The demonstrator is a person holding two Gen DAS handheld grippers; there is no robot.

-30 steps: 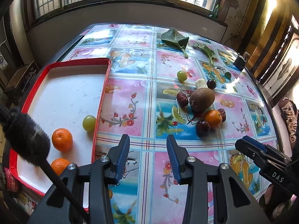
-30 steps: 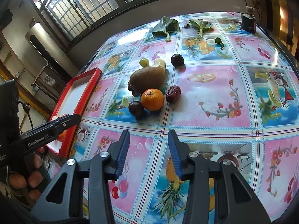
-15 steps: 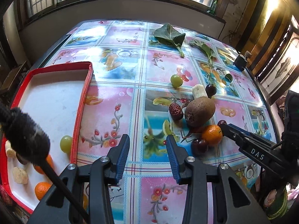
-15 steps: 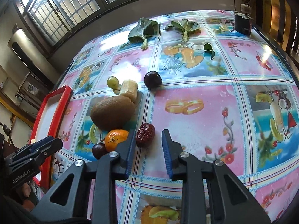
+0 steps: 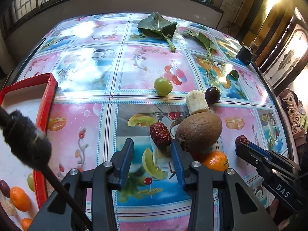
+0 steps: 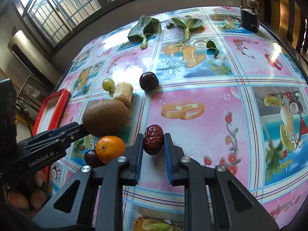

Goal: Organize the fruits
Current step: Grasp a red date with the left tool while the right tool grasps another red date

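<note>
A red date [image 6: 153, 142] lies between the fingers of my right gripper [image 6: 153, 143], whose jaws are narrowed around it at table level; I cannot tell if they press on it. My left gripper [image 5: 152, 148] is open, its tips just short of another red date [image 5: 160, 134] beside a brown kiwi [image 5: 200, 131]. A mandarin [image 5: 215, 160], a dark plum [image 6: 92, 158], a banana piece [image 5: 196, 102], a green grape [image 5: 163, 86] and a dark plum [image 5: 212, 95] lie around them. The red tray [image 5: 45, 107] at the left holds mandarins, a grape and other fruit.
Two large green leaves [image 5: 157, 26] [image 5: 202, 38] and a small leaf [image 6: 212, 47] lie at the far side of the patterned table. A dark small box [image 6: 249, 19] stands at the far right corner. A furry microphone [image 5: 27, 142] hangs at the left.
Both grippers have moved forward toward the fruit pile. My right gripper has come around the red date and its jaws have narrowed. My left gripper has neared the other date, still open.
</note>
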